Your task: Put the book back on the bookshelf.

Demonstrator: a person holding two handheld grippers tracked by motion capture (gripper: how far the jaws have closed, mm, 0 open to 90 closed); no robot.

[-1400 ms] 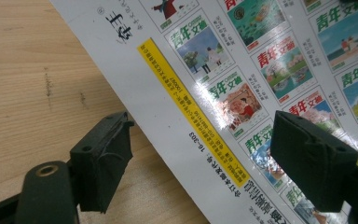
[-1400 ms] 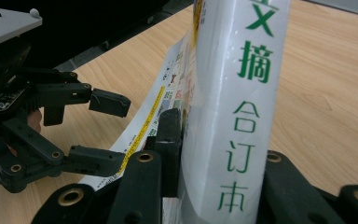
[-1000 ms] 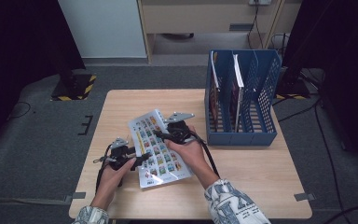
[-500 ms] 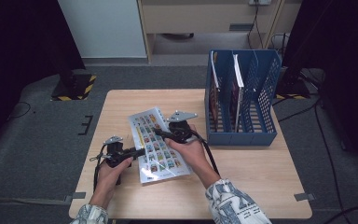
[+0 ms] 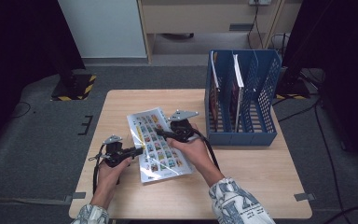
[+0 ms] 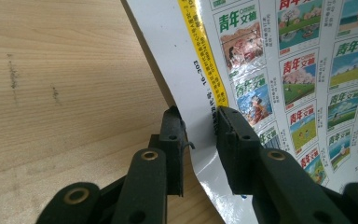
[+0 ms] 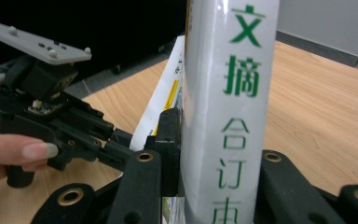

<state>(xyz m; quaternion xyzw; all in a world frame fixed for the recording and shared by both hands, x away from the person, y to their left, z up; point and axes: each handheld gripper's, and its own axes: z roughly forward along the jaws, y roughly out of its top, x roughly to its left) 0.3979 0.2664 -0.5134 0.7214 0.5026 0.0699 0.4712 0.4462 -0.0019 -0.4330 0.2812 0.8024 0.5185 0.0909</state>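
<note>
Right gripper (image 7: 214, 154) view shows magazine (image 7: 228, 107) spine clamped between fingers

The place looks like a lab or recording studio: a bare wooden table (image 5: 261, 168) stands on grey carpet with tape marks, ringed by black curtains (image 5: 23, 46), a hazard-striped stand base (image 5: 74, 86), trailing cables (image 5: 317, 112) and a blue file rack (image 5: 242, 98).
</note>
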